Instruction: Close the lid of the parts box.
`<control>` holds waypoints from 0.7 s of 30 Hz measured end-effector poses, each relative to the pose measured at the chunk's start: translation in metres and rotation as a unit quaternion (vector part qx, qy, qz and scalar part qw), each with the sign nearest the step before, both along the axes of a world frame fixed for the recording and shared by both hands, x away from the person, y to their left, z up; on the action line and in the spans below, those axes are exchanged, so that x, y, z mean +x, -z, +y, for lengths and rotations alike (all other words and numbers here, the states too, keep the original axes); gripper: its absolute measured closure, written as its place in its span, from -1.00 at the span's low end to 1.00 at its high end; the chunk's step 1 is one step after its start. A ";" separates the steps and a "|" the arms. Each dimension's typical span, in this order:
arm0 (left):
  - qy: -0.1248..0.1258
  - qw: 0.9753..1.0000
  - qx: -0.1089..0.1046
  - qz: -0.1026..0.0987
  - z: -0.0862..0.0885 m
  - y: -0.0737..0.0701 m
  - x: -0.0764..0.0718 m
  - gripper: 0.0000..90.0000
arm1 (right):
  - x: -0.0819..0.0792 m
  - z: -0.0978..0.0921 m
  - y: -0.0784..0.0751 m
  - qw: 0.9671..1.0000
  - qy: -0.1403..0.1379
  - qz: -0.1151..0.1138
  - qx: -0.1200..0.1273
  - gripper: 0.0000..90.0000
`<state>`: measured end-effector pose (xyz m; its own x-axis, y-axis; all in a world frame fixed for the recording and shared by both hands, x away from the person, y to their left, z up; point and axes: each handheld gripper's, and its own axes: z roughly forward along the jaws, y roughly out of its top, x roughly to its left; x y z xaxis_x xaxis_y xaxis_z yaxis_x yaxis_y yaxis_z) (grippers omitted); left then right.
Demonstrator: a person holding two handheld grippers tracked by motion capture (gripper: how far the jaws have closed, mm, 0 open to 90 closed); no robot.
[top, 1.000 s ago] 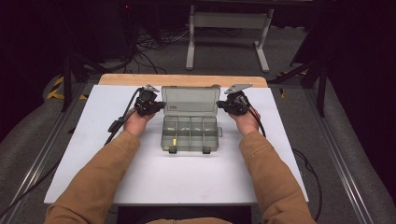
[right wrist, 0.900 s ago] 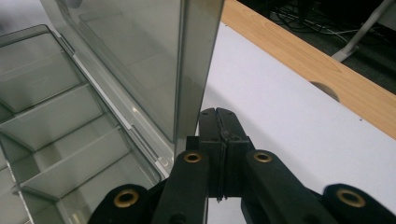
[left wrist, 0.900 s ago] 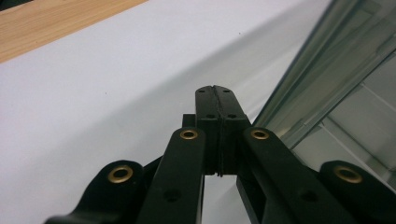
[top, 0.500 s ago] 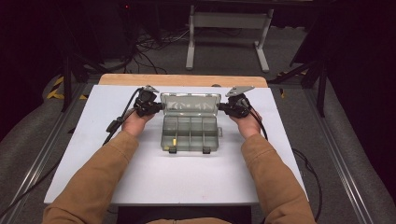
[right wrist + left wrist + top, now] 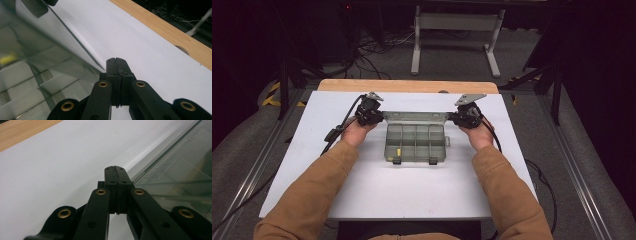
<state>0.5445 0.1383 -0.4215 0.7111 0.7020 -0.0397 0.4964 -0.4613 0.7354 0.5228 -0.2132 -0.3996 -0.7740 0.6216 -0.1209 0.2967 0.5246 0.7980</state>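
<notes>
While the clear plastic compartment box (image 5: 415, 142) lies near the middle of the white table top (image 5: 412, 190), its transparent hinged lid (image 5: 414, 117) stands raised along the far edge. The box's long axis runs left to right across the table, with its two dark latches (image 5: 396, 161) pointing toward the person and the lid's hinge side away. A small yellow item (image 5: 398, 151) sits in a near-left compartment. The left gripper (image 5: 377, 116) is at the lid's left end and the right gripper (image 5: 456, 118) at its right end. In the left gripper view the black jaws are pressed together beside the lid's edge (image 5: 160, 157); whether plastic is caught between them cannot be told. In the right gripper view the jaws are likewise pressed together, the lid edge (image 5: 75, 40) running just beside their tips.
</notes>
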 end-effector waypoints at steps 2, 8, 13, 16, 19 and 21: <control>0.005 1.000 0.006 -0.001 0.000 -0.001 -0.001 0.99 | -0.002 0.001 -0.001 1.000 -0.005 0.003 0.000 0.99; 0.016 1.000 0.010 0.002 0.001 -0.002 -0.006 0.99 | -0.011 0.003 -0.002 1.000 -0.018 0.005 0.005 0.99; 0.024 1.000 -0.003 0.016 0.004 -0.005 -0.012 0.99 | -0.020 0.002 -0.004 1.000 -0.024 0.008 0.008 0.98; 0.034 0.999 -0.019 0.028 0.004 -0.010 -0.015 0.99 | -0.025 0.002 -0.005 0.999 -0.028 0.012 0.009 0.99; 0.050 0.998 -0.027 0.031 0.004 -0.015 -0.020 0.99 | -0.030 0.004 -0.007 0.999 -0.034 0.019 0.006 0.98; 0.066 0.997 -0.028 0.036 0.005 -0.018 -0.023 0.99 | -0.033 0.005 -0.008 0.999 -0.036 0.024 0.006 0.97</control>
